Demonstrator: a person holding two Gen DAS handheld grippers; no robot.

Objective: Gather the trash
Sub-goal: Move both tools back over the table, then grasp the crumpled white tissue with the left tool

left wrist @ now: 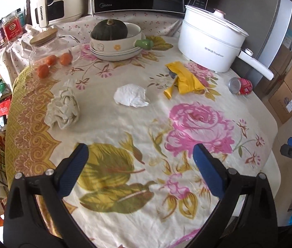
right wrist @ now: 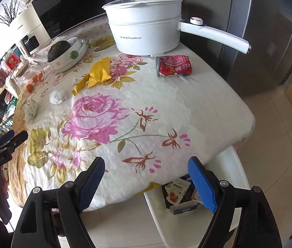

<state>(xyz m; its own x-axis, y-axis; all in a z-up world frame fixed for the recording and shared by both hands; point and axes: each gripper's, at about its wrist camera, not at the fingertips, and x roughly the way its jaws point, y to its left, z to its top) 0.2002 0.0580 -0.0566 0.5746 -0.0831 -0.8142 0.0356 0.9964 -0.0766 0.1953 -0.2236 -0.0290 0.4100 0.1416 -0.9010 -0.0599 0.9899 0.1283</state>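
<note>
Overhead, both grippers hang above a table [left wrist: 108,122] covered in a flowered cloth. The left gripper [left wrist: 140,157] has its blue-padded jaws wide apart with nothing between them, over the near edge of the cloth. The right gripper [right wrist: 146,169] also has its jaws apart and empty; it sits over the near right corner, above a white bin [right wrist: 228,173] that stands just beside the table and holds a few packets.

Trash lies scattered across the cloth. A crumpled white tissue [left wrist: 131,95] rests near the middle, with a greyer crumpled wad [left wrist: 63,108] to its left. A yellow wrapper [left wrist: 184,79] lies farther right, and a red can [right wrist: 173,65] lies on its side near the far right edge, just in front of a white electric pot [right wrist: 146,31]. At the far side, a dark squash [left wrist: 109,30] sits in a bowl.
</note>
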